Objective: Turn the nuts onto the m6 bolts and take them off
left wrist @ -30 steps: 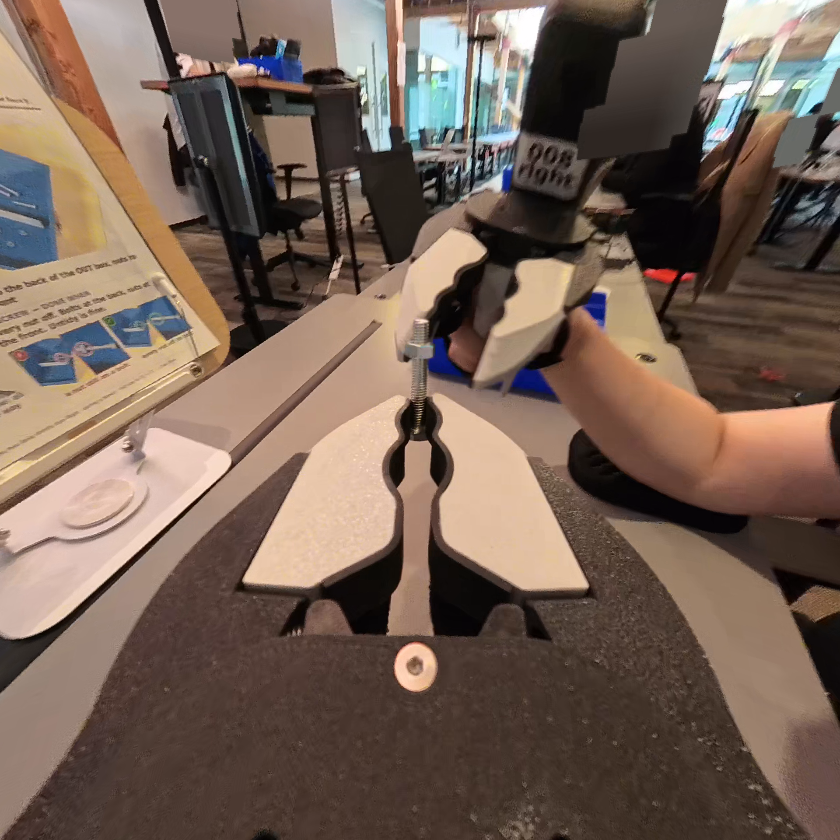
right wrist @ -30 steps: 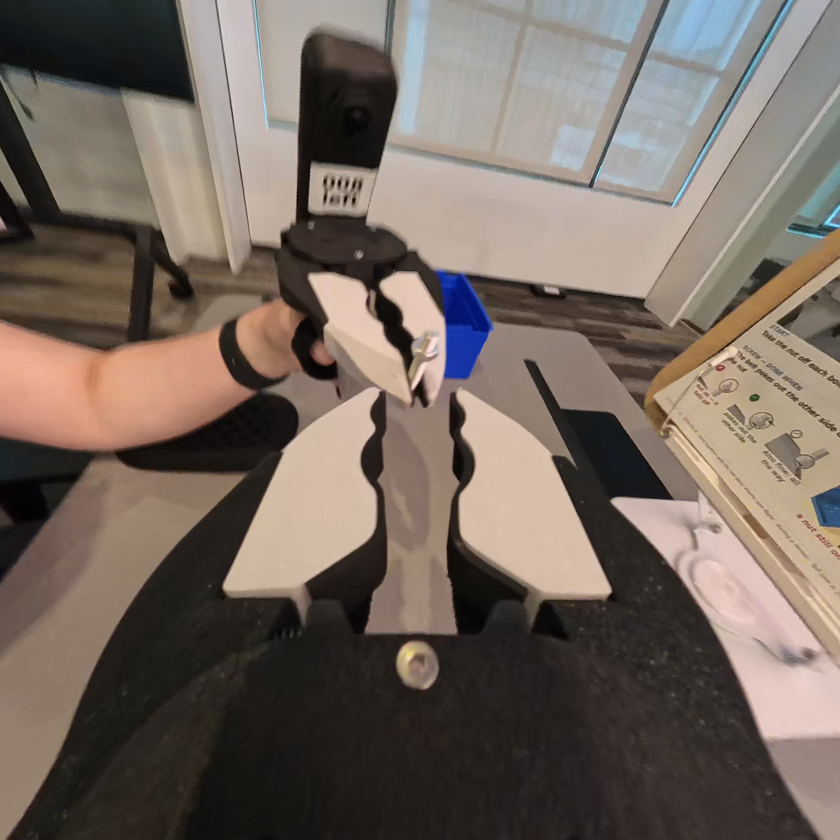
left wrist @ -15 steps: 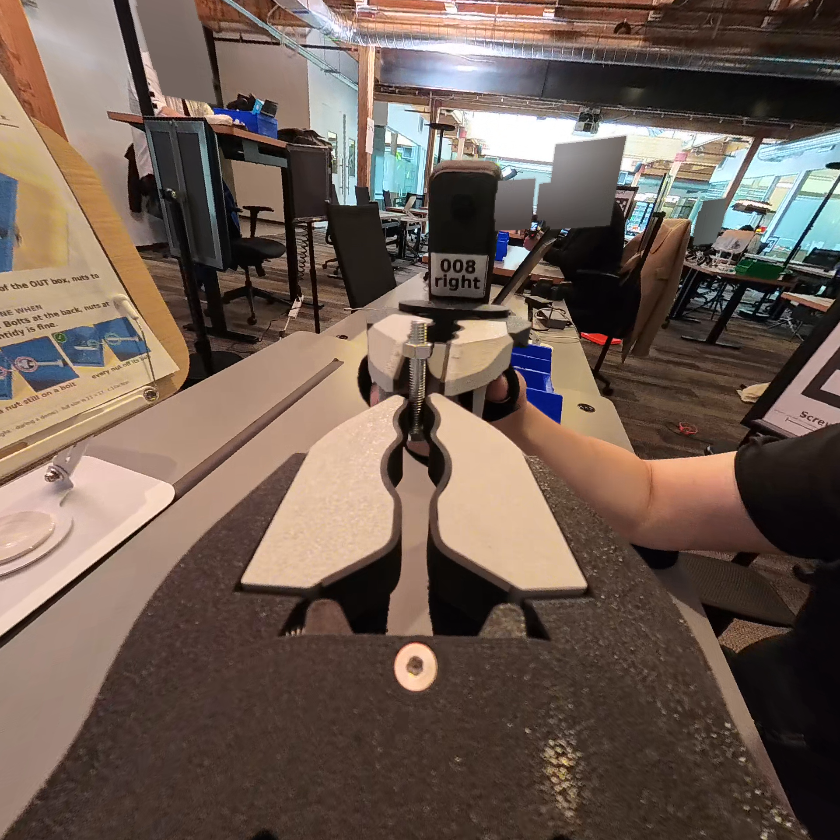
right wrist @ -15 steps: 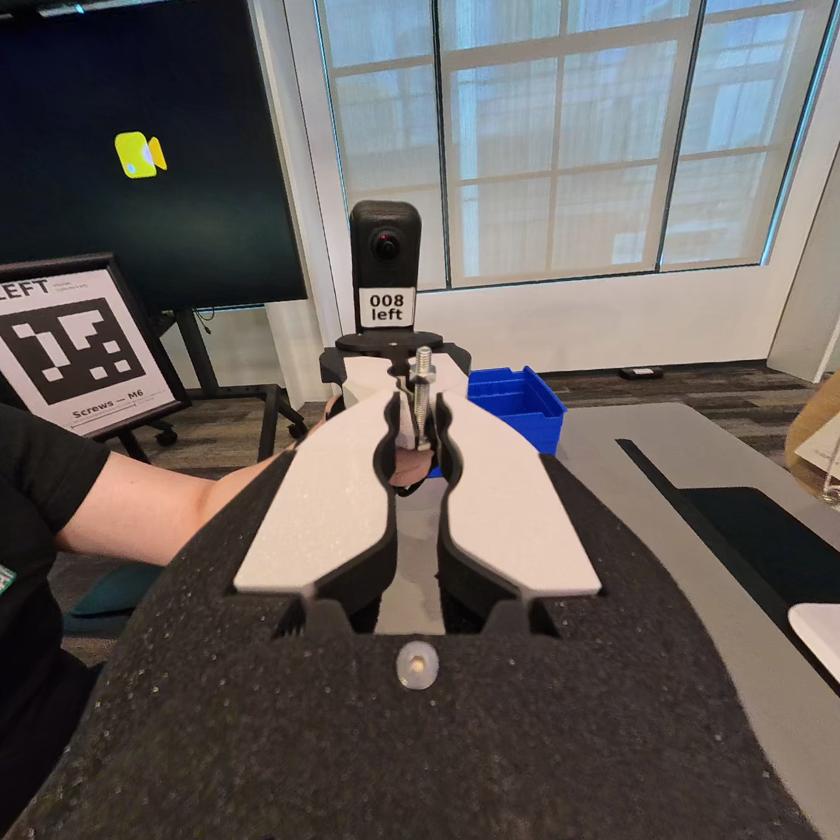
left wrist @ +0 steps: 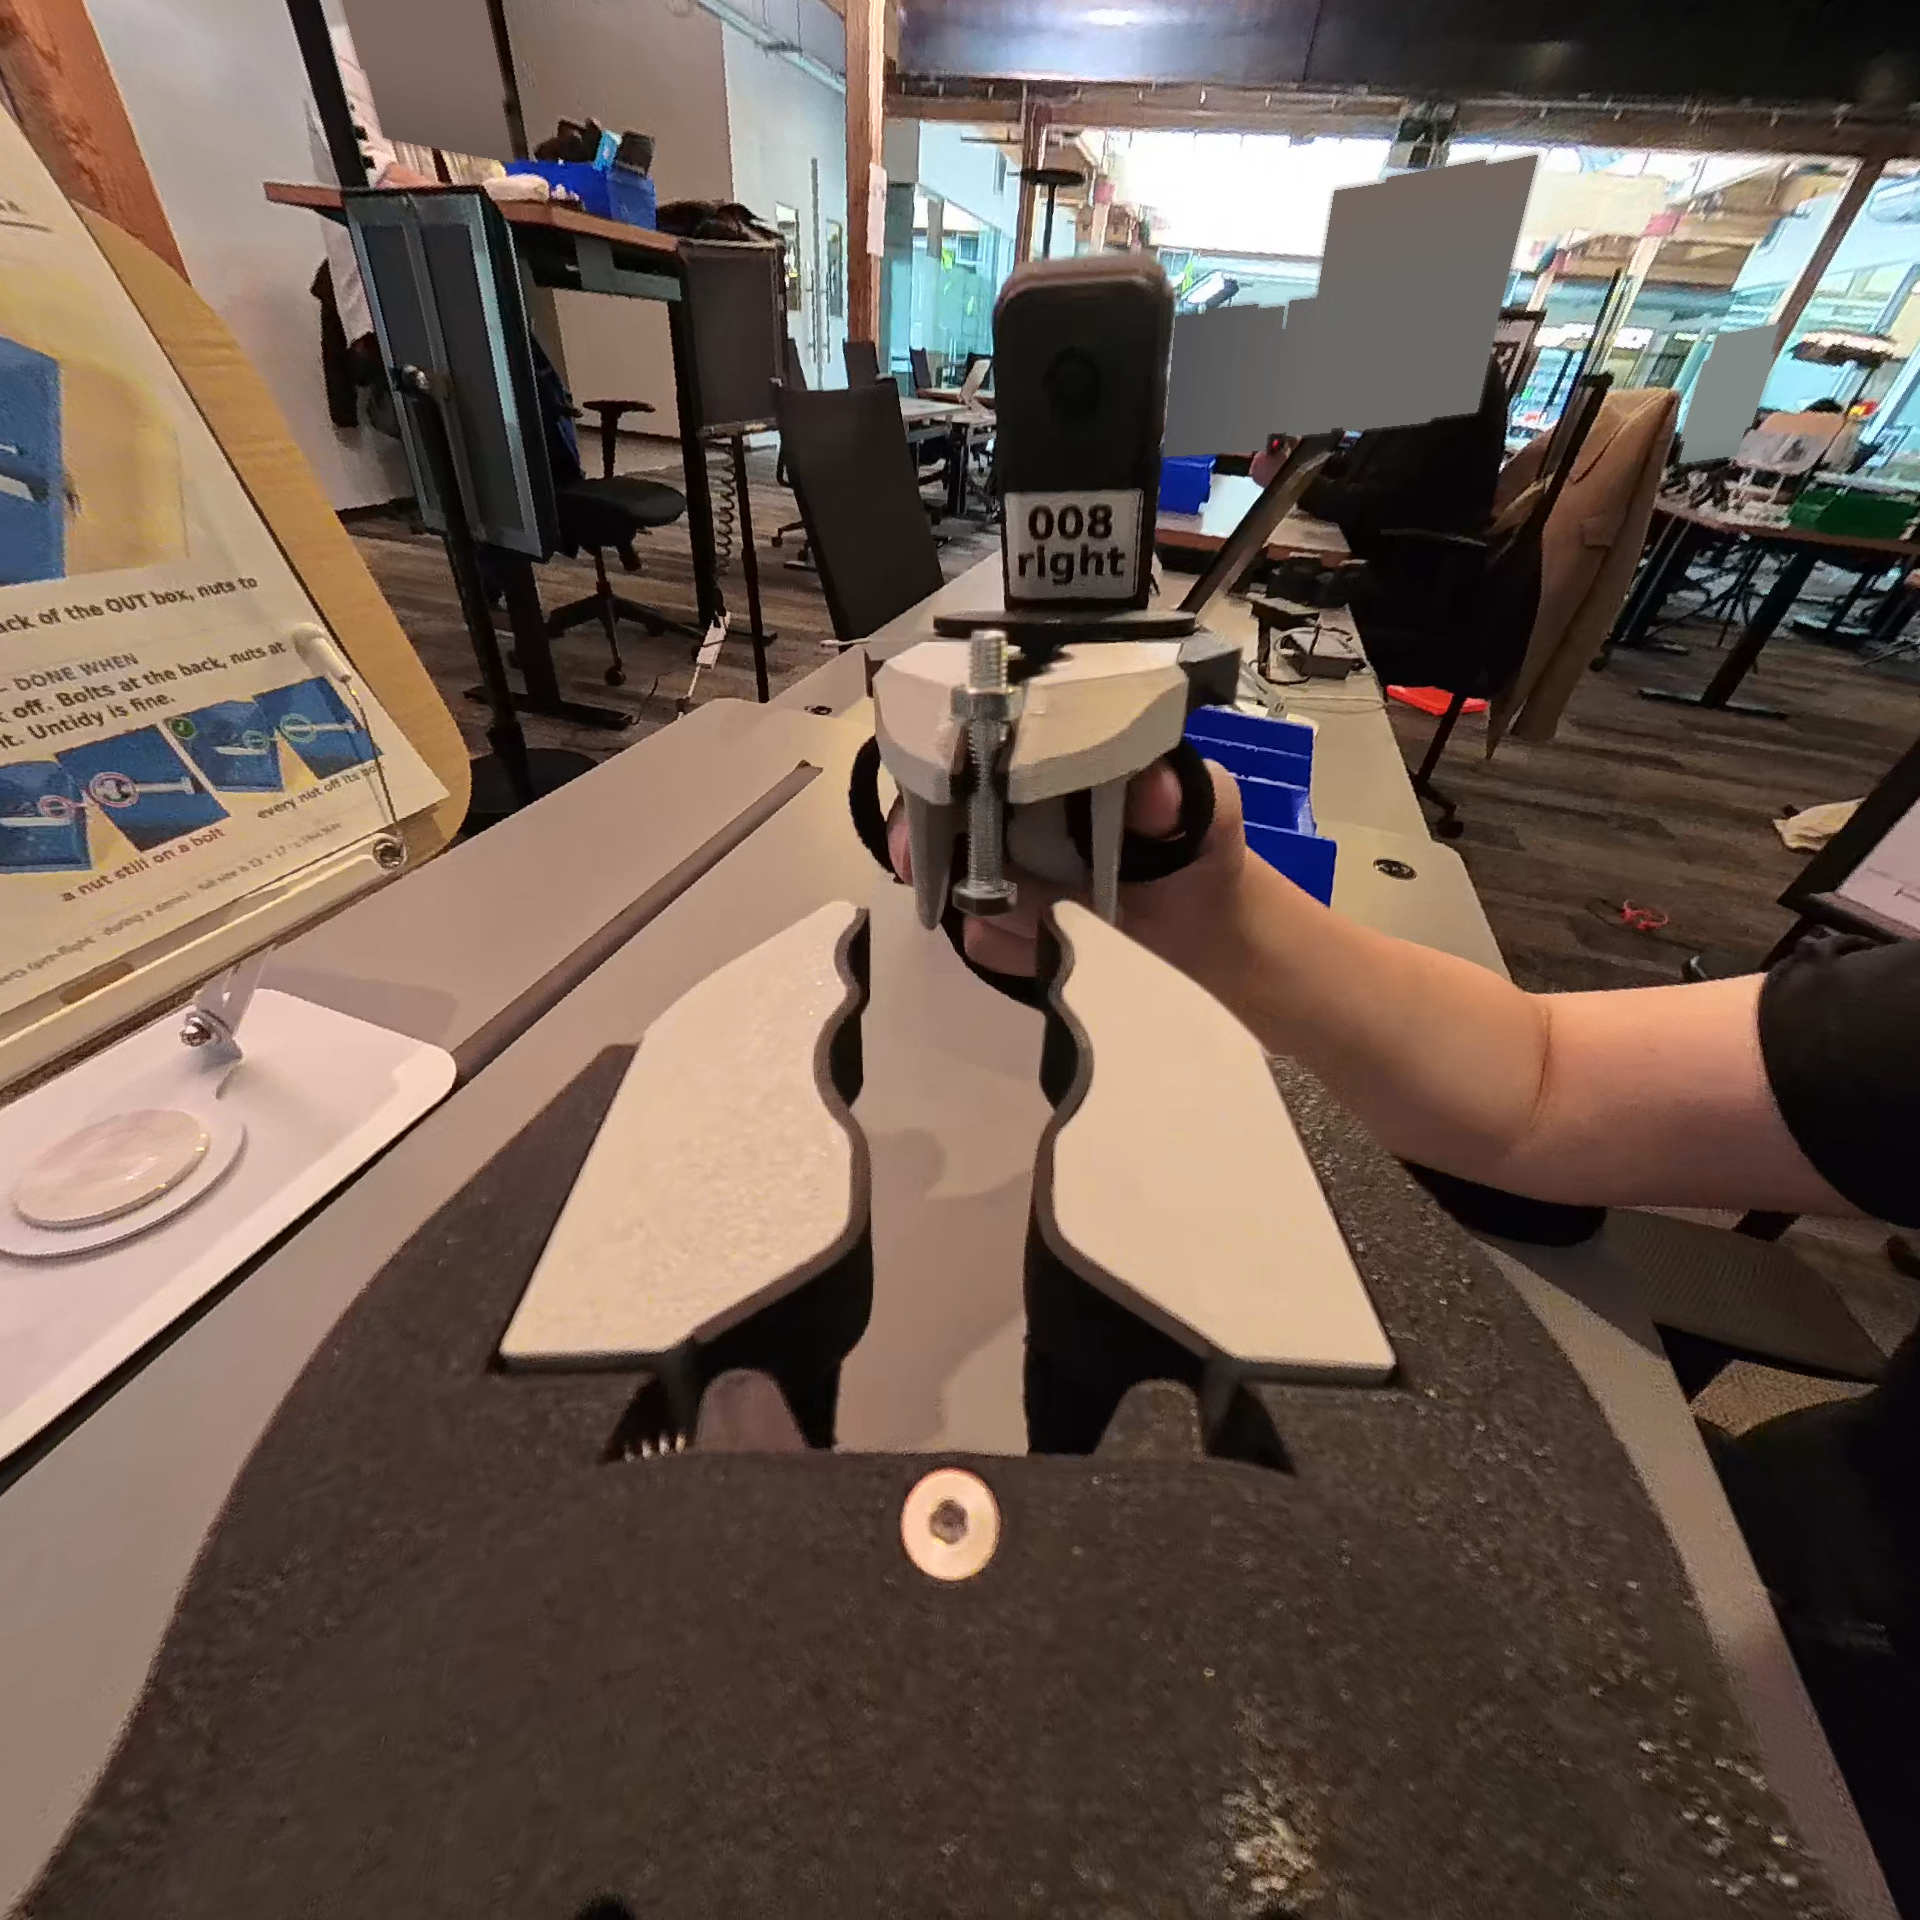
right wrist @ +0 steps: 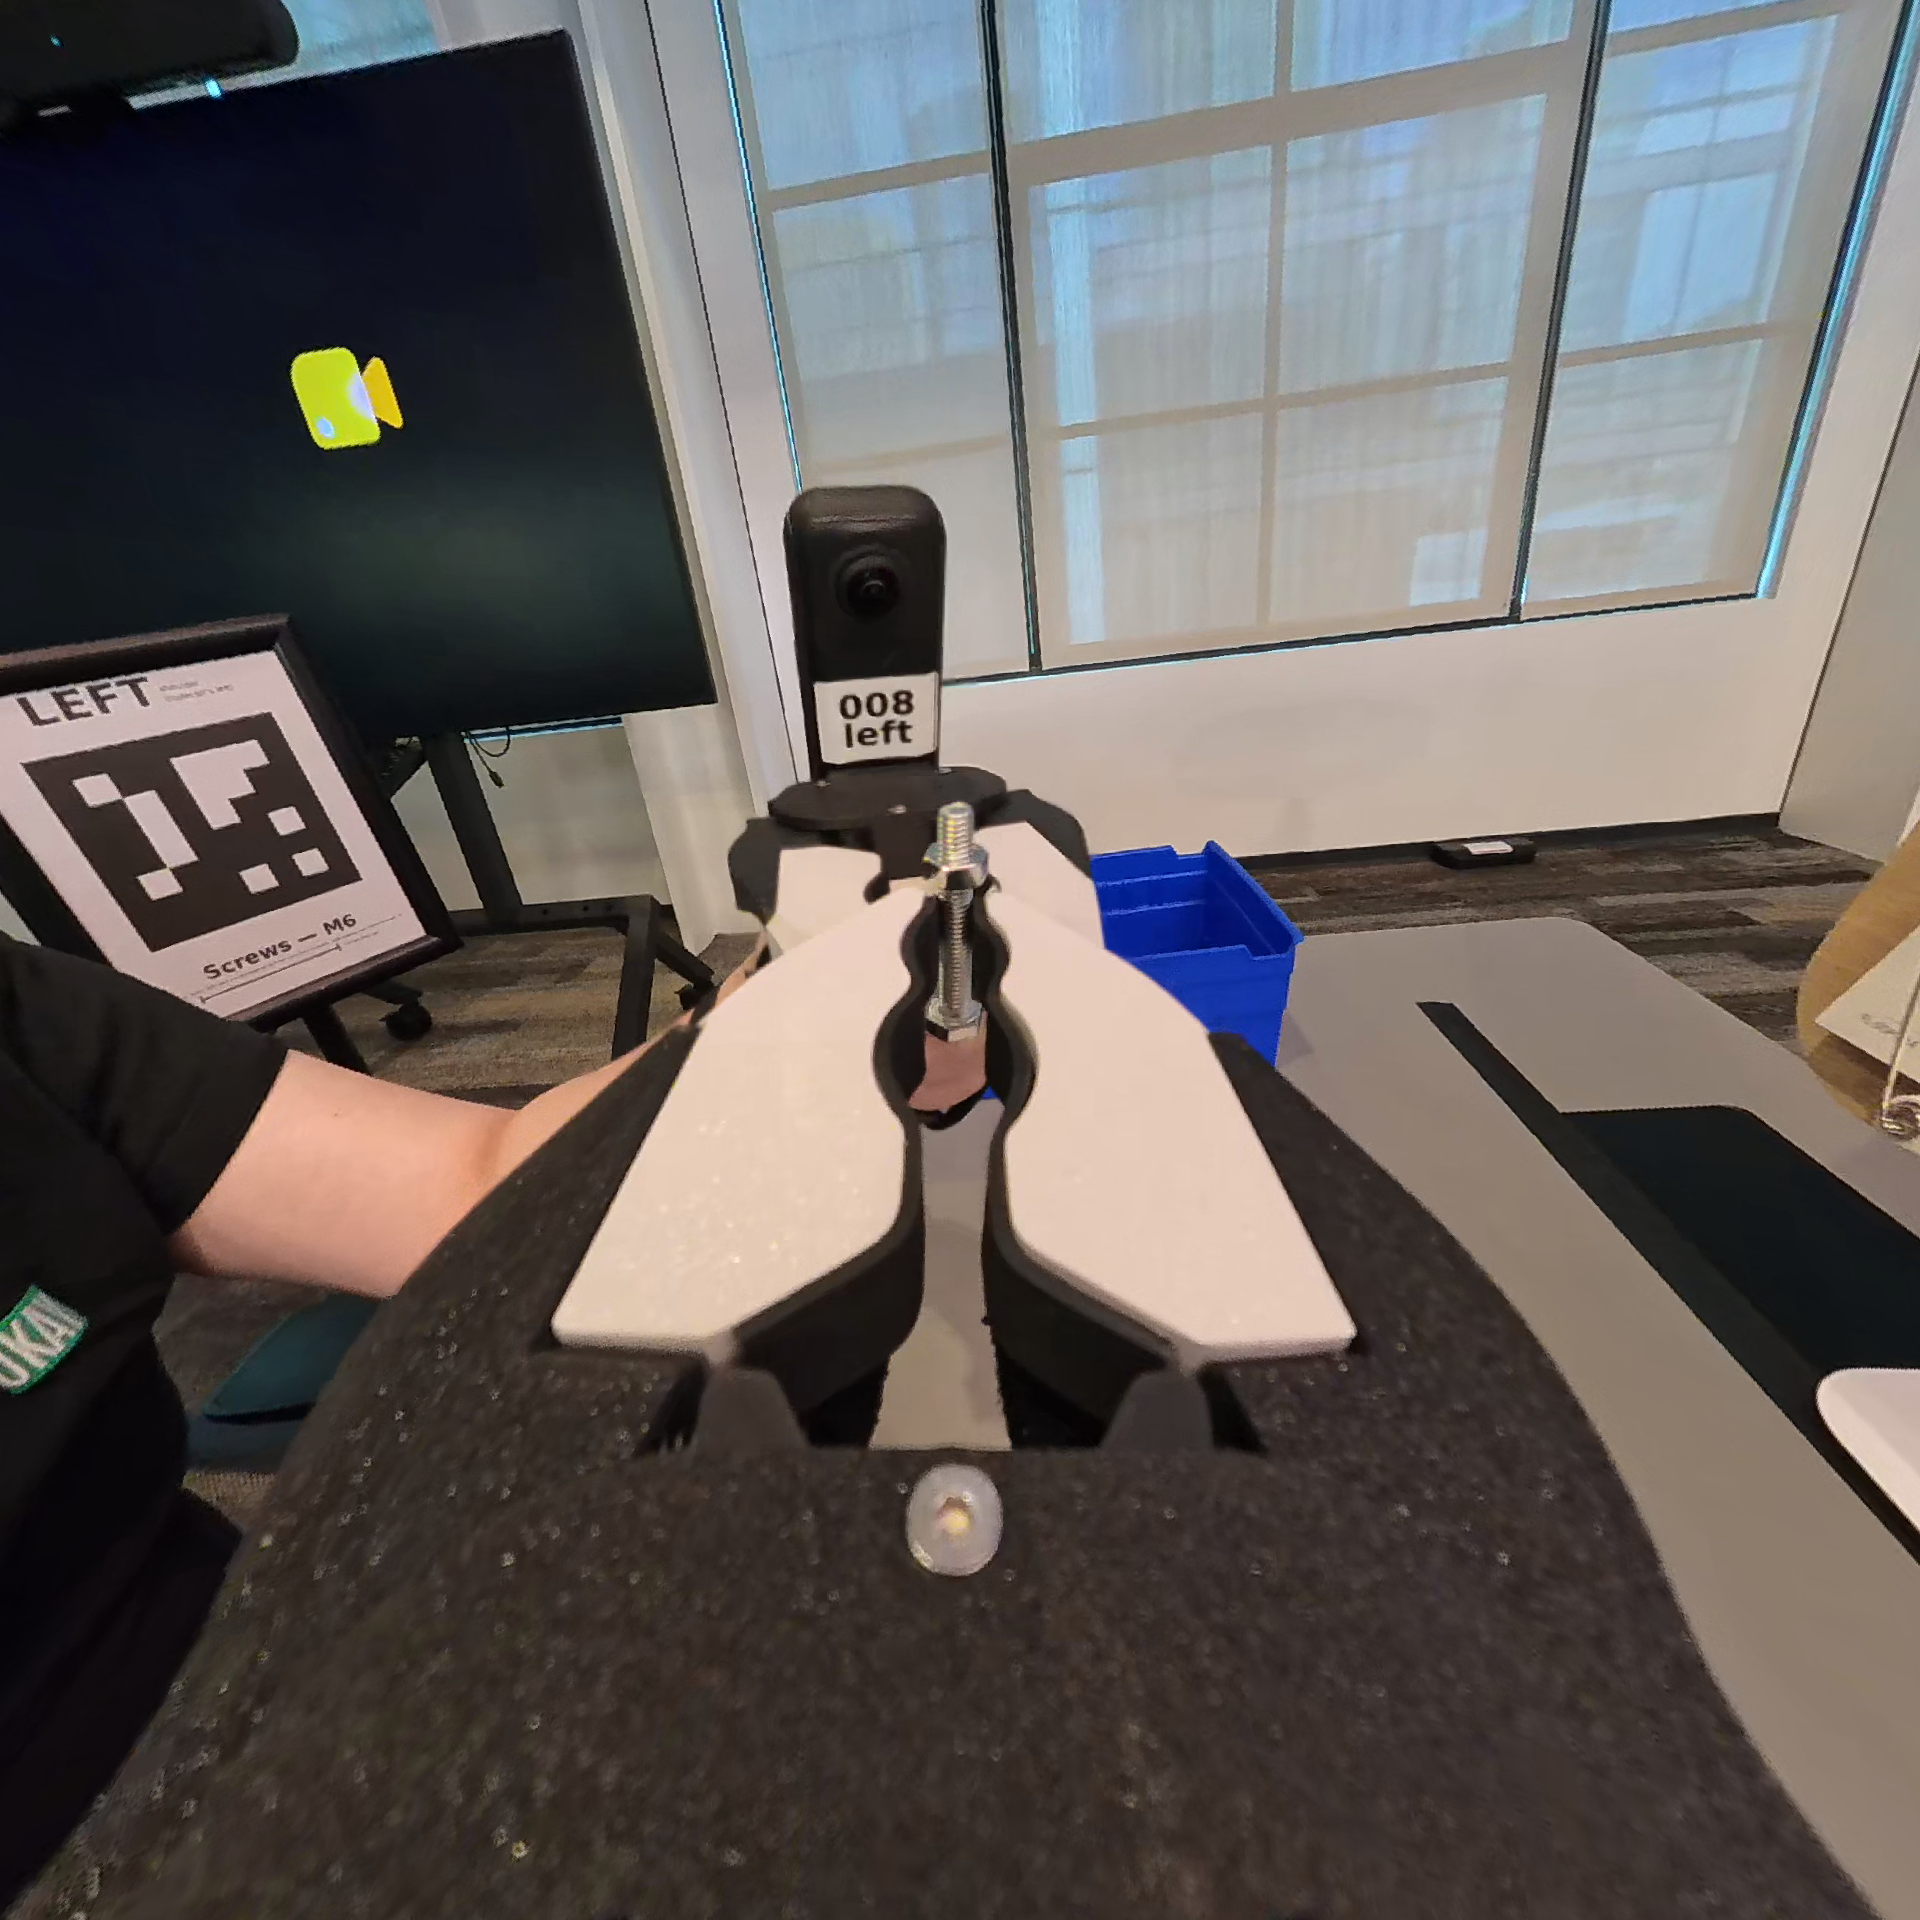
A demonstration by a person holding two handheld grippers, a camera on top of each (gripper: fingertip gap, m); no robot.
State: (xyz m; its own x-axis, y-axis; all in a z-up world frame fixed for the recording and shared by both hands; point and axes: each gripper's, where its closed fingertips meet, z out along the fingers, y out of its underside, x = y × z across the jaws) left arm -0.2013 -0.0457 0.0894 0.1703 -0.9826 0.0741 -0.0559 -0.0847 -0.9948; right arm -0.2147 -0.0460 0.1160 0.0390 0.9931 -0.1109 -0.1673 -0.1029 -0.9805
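A: Left wrist view: whose fingers carry the bolt (left wrist: 982, 787)?
B: The right gripper (left wrist: 1006, 779) pinches its shank, upright, hex nut (left wrist: 980, 710) near the top.
A: And the left gripper (left wrist: 951, 961)?
B: Spread apart, holding nothing, just below the bolt head.

Open-plan office or lab: standing desks (left wrist: 582, 223) and office chairs (left wrist: 613, 509) at upper left, large dark monitor (right wrist: 343, 395) on a stand, blue parts bins (right wrist: 1195, 935) mid-frame.
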